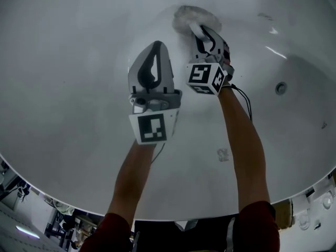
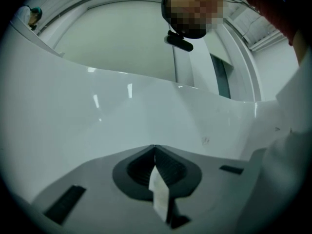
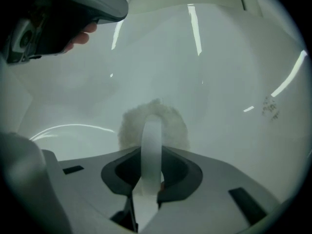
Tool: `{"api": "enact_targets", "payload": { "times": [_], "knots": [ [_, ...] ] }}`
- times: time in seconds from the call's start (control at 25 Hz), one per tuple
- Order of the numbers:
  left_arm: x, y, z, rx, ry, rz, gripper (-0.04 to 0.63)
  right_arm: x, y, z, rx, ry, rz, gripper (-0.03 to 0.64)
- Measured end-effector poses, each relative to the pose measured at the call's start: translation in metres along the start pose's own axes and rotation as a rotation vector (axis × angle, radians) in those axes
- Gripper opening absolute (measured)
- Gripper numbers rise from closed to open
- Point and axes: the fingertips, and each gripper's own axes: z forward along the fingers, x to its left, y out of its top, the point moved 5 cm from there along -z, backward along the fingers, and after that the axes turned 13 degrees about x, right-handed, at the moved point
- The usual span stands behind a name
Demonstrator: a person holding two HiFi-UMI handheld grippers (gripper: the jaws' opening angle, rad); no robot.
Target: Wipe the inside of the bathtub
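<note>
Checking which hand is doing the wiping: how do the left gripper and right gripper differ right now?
The right gripper is shut on the fluffy pad, which seems to lie against the bathtub surface. The left gripper has its jaws together and holds no pad. The right gripper reaches farther into the tub, while the left gripper hangs nearer, beside it and apart from the pad. Both point down into the tub.

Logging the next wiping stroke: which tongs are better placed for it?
Right: the right tongs grip the fluffy pale pad by its white loop against the white bathtub wall; the left tongs are shut, empty.
</note>
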Motion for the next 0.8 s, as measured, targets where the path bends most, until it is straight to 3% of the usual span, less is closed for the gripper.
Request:
{"api": "enact_targets", "payload": {
  "times": [0.08, 0.32, 0.56, 0.8],
  "knots": [
    [-0.011, 0.004, 0.005, -0.006, -0.013, 0.006, 0.015, -0.012, -0.009, -0.003, 0.01, -0.015, -0.016, 0.094],
    [-0.114, 0.026, 0.015, -0.024, -0.08, 0.035, 0.015, -0.096, -0.076, -0.038, 0.043, -0.077, -0.041, 0.094],
    [-0.163, 0.029, 0.021, -0.028, -0.12, 0.055, 0.015, -0.136, -0.117, -0.052, 0.072, -0.115, -0.068, 0.094],
    [-0.241, 0.036, 0.031, -0.023, -0.166, 0.089, 0.015, -0.203, -0.176, -0.077, 0.101, -0.164, -0.058, 0.094]
  ]
}}
